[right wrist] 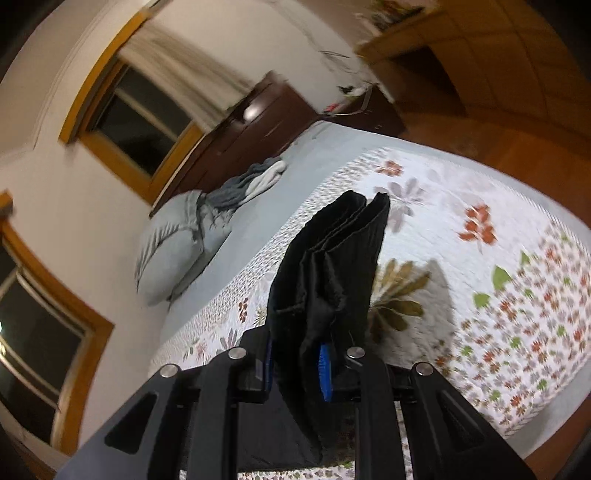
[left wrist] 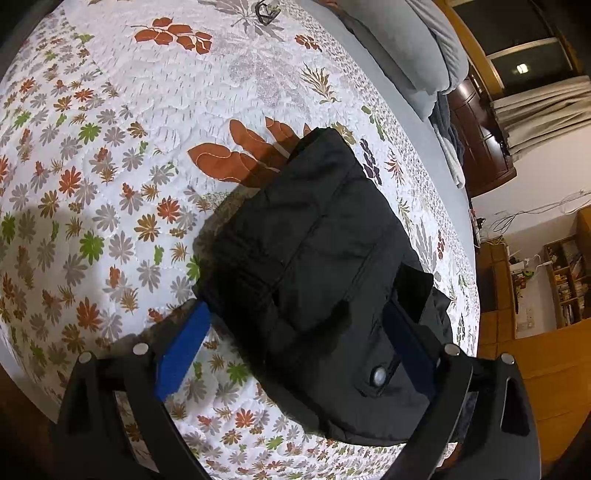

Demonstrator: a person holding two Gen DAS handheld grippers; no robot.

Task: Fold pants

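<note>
The black pants (left wrist: 314, 266) are folded into a thick bundle above the floral quilt (left wrist: 110, 184) of a bed. In the left wrist view my left gripper (left wrist: 295, 343) is open, its blue-padded fingers (left wrist: 181, 350) on either side of the bundle's near end, where a silver snap button (left wrist: 379, 376) shows. In the right wrist view my right gripper (right wrist: 297, 365) is shut on the pants (right wrist: 332, 266) and holds the folded layers edge-up above the quilt (right wrist: 480, 258).
A grey pillow (right wrist: 173, 251) and crumpled grey and white clothes (right wrist: 251, 181) lie at the bed's head. A dark wooden dresser (right wrist: 258, 122), windows and wooden shelves (left wrist: 565, 280) stand beyond the bed. A small dark object (left wrist: 266, 13) lies on the far quilt.
</note>
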